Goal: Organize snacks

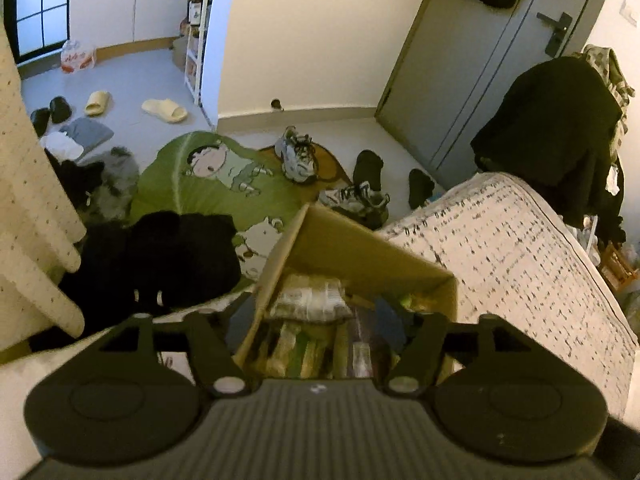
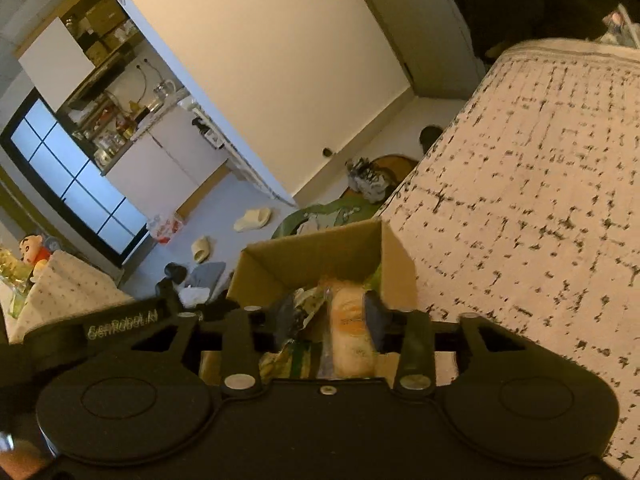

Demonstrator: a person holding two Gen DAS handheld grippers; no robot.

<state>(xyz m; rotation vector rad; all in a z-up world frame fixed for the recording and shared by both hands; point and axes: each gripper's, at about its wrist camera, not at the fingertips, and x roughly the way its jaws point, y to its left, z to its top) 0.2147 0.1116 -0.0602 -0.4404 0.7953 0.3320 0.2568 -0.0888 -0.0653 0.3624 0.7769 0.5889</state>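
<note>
Cluttered bedroom floor, cardboard box [image 1: 360,256] of snacks beside mattress [image 1: 520,248], left hand-held gripper [image 1: 320,320] spread, right hand-held gripper [image 2: 330,316] spread around pale packet [image 2: 352,332].

Open cardboard box [image 1: 360,256] beside bed, snack packets [image 1: 308,300] inside

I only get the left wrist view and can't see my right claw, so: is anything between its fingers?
Observer: Yes, a pale plastic snack packet with orange print stands between the fingers of the right claw.
Operator: Gripped?
Observer: It looks loose: one pad seems to touch it, the other stands apart.
Operator: What is it over?
Observer: The open brown cardboard box, towards the box wall beside the patterned mattress.
</note>
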